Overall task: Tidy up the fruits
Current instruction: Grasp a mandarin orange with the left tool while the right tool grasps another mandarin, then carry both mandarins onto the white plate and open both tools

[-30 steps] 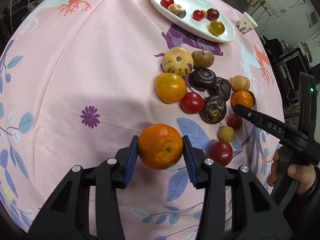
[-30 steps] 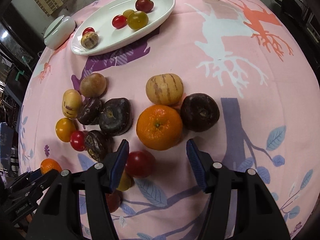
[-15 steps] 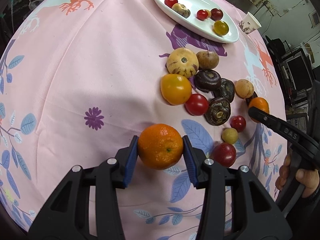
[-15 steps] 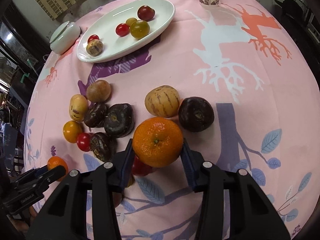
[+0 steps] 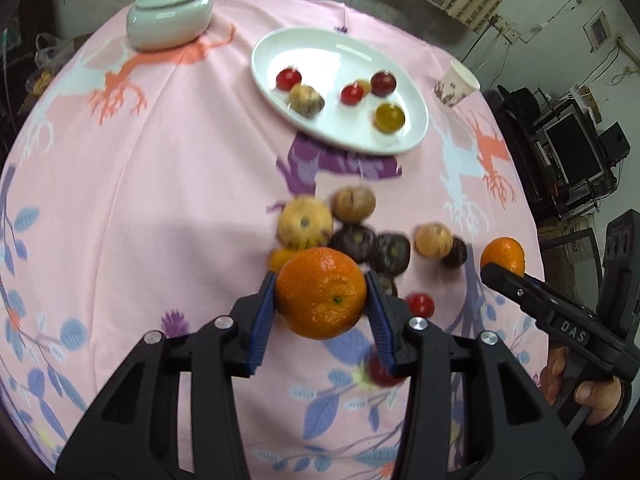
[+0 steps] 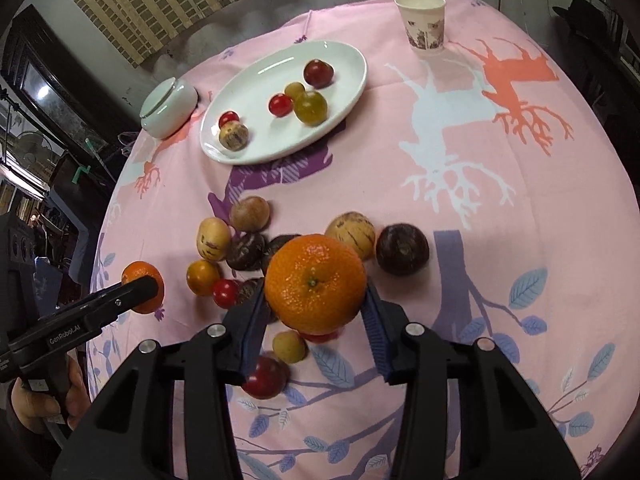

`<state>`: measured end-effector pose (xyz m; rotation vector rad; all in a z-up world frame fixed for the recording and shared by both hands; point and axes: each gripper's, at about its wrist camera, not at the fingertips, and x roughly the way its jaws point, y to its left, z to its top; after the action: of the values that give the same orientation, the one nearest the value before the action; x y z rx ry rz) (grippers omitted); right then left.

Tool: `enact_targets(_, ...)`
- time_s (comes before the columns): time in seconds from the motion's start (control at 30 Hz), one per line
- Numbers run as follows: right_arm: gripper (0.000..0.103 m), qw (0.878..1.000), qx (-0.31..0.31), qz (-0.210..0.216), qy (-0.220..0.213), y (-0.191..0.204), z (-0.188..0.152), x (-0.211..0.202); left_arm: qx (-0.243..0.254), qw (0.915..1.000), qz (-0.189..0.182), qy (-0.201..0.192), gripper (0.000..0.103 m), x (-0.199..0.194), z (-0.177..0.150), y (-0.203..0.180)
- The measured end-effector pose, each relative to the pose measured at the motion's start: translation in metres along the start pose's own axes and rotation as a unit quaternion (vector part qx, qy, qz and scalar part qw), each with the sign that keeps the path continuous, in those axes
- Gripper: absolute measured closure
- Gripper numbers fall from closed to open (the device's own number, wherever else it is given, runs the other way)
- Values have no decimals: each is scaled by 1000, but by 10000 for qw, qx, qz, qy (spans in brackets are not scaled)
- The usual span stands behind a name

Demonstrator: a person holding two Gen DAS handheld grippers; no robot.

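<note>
My left gripper [image 5: 322,300] is shut on an orange [image 5: 321,293], held above the pink cloth. My right gripper [image 6: 314,292] is shut on a second orange [image 6: 315,283], also lifted off the cloth. In the left wrist view that second orange [image 5: 503,255] shows at the tip of the right gripper at the right. In the right wrist view the left gripper's orange [image 6: 143,286] shows at the left. Loose fruit lies below: a striped yellow melon [image 6: 351,233], dark purple fruits [image 6: 402,249], a red tomato [image 6: 225,293]. The white oval plate [image 6: 340,92] further back holds several small fruits.
A lidded white bowl [image 5: 170,14] sits at the far left of the table. A paper cup [image 6: 425,23] stands at the far right, beyond the plate. A person's hand [image 5: 596,394] holds the right gripper's handle. The table's edge lies close on the right, with dark equipment [image 5: 568,148] beyond.
My right gripper closed on the orange from the pile and lifted it. My left gripper rose with its orange, so the plate and bowl came more fully into view.
</note>
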<state>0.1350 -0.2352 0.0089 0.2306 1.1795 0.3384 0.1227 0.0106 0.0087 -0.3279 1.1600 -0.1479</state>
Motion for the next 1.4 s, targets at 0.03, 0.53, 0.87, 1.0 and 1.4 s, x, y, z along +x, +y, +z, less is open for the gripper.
enact_targets(0.03, 58, 10000, -54, 18, -68, 3, 8, -1, 22, 10000, 5, -59, 59, -1, 10, -2)
enact_targets(0.53, 57, 9968, -733, -102, -302, 34, 124, 67, 86, 9995, 191, -233, 59, 67, 139, -13)
enact_targets(0.87, 56, 9963, -843, -161, 30, 46, 143, 128, 0, 9992, 323, -253, 43, 114, 188, -15)
enact_targets(1.0, 51, 9966, -810, -141, -92, 46, 147, 127, -42, 9978, 445, -493, 22, 108, 189, -11)
enact_targets(1.4, 48, 9993, -156, -253, -232, 4, 105, 70, -143, 9960, 677, -573, 14, 50, 132, 17)
